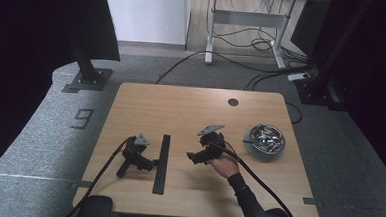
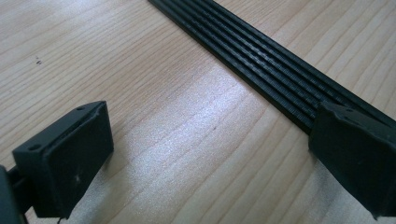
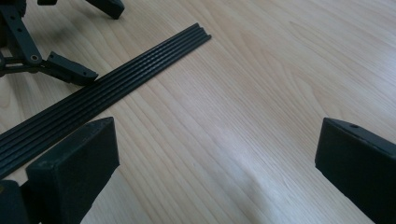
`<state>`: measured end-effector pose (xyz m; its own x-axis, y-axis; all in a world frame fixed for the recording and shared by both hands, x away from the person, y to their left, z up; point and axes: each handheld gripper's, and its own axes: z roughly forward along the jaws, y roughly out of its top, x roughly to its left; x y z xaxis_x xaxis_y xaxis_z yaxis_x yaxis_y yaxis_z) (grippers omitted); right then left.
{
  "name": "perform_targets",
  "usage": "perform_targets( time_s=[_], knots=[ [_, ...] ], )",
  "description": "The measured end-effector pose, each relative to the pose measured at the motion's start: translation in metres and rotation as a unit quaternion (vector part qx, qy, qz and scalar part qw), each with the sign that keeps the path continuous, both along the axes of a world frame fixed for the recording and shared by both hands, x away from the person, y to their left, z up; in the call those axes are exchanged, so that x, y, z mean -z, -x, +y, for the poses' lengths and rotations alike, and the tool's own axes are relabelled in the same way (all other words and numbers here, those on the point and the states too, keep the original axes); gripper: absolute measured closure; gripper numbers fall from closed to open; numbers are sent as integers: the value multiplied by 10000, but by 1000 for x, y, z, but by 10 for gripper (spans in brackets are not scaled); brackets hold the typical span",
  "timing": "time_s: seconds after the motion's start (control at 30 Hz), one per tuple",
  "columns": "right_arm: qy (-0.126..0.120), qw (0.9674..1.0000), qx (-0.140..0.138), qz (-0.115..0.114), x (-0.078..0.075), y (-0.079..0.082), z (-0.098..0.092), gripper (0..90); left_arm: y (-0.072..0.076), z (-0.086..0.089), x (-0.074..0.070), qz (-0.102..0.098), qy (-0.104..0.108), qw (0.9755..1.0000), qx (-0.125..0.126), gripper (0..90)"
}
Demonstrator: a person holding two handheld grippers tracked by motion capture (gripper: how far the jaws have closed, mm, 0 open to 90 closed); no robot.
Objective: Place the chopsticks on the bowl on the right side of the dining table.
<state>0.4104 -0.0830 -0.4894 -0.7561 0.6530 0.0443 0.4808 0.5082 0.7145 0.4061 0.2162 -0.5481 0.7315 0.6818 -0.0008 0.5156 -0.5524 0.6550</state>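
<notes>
L gripper (image 2: 205,154): nearest my cam. Jaws wide apart, nothing between them but bare wood. One jaw tip sits at or on the edge of the strip; touching or just above, I can't tell. In high view it lies left of centre on the bench (image 1: 191,103), no hand on it that I can see.
Strip (image 1: 161,163): long black ribbed rail, flat on the bench, running near-to-far, just R of the L gripper. Both ends free, not lifted.
R gripper (image 1: 194,156): held in the person's hand (image 1: 223,165), near the bench middle, R of the strip and apart from it. Jaws spread wide, empty, pointed toward the strip; through its own cam I see the strip's far end (image 3: 201,30) ahead-left.
Bowl (image 1: 265,139): metal, w/ shiny bits inside, on a grey pad at bench R side, well apart from both grippers. Contents too small to ID.
Progress: my read is early stage, approach only. Nothing gripped, strip undisturbed.
Left to do: close in on the strip, get a jaw under or around its thin edge, then lift/move. Flat low profile looks awkward to pinch, prob needs both grippers.
</notes>
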Motion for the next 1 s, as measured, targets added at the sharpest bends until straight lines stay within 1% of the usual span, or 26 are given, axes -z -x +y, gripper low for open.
perform_targets(
  time_s=[0.03,0.1,0.13,0.17,0.2,0.23,0.27,0.3,0.4,0.43,0.5,0.53,0.7,0.73,0.77,0.83,0.93,0.97,1.0],
  knots=[
    [47,10000,-59,18,1,-2,10,0,0,0,0,0,-1,10000,1,0],
    [51,10000,-63,32,1,-3,12,0,0,0,0,1,2,10000,0,0],
    [56,9999,-108,23,2,-4,21,0,0,0,0,-1,-1,10000,1,0],
    [49,9999,-140,23,3,-5,25,0,0,0,0,-1,-1,10000,1,0],
    [49,9999,-140,23,3,-5,25,0,0,0,0,-3,2,10000,-1,0],
    [69,9998,-166,43,4,-6,29,0,0,0,0,-4,1,10000,-1,0],
    [115,9997,-224,38,6,-8,38,0,0,0,0,-4,0,10000,0,0],
    [115,9997,-224,38,6,-8,38,0,0,0,0,-4,0,10000,0,0],
    [148,9995,-272,92,10,-11,49,0,0,0,0,-4,0,10000,1,0],
    [136,9994,-298,119,12,-12,57,0,0,0,0,-5,2,10000,-1,0],
    [148,9993,-313,127,14,-13,60,0,0,0,0,-4,1,10000,0,0],
    [209,9991,-350,130,18,-14,67,0,0,0,0,-4,1,10000,-1,0],
    [213,9990,-335,180,23,-17,75,0,0,0,0,-4,0,10000,0,0],
    [266,9991,-309,151,26,-18,78,0,0,0,0,-4,-1,10000,0,0],
    [292,9989,-318,176,26,-18,79,0,0,0,0,-4,1,10000,0,0],
    [297,9989,-324,160,29,-18,82,0,0,0,0,-4,1,10000,0,0],
    [274,9990,-312,179,32,-19,82,0,0,0,0,-4,-8,10000,7,0],
    [316,9990,-238,208,36,-21,82,0,0,0,0,-4,-10,10000,7,0],
    [316,9990,-238,208,36,-21,82,0,0,0,0,-4,-10,10000,7,0]
  ],
)
